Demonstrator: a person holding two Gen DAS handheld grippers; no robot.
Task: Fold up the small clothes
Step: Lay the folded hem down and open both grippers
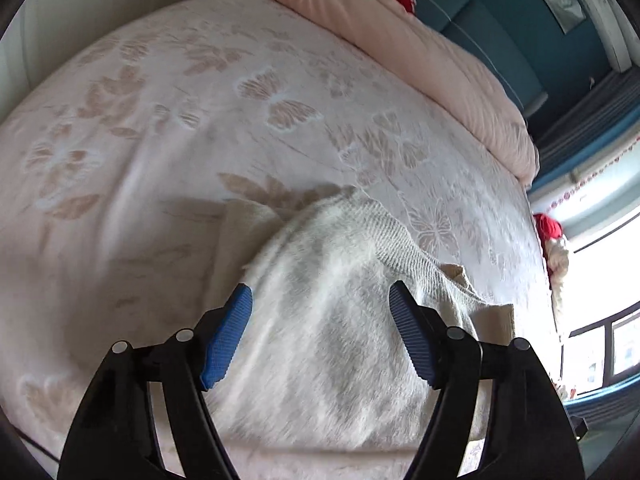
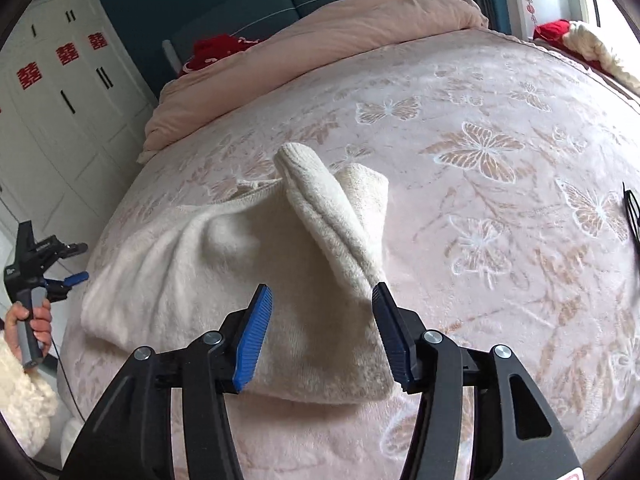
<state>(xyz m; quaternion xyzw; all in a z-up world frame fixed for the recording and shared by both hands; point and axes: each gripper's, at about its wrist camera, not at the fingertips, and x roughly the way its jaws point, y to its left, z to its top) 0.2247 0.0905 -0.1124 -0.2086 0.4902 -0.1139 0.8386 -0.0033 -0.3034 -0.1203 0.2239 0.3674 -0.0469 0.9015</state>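
Note:
A cream fuzzy sweater (image 2: 192, 256) lies partly folded on the pink butterfly-patterned bed cover (image 2: 480, 152). One sleeve (image 2: 332, 216) is laid up across its body, with the cuff pointing toward the head of the bed. My right gripper (image 2: 322, 290) hovers open over the sweater's near right part, its right finger close to the base of the sleeve. In the left wrist view the sweater (image 1: 332, 280) fills the space under my left gripper (image 1: 320, 292), which is open with nothing pinched. The left gripper (image 2: 82, 262) also shows at the bed's left edge, held by a hand (image 2: 28, 320).
A rolled pink duvet (image 2: 320, 28) lies across the head of the bed with a red item (image 2: 216, 50) behind it. White wardrobe doors (image 2: 60, 112) stand to the left. A thin black object (image 2: 630, 212) lies at the right edge. A window (image 1: 600, 280) is on the far side.

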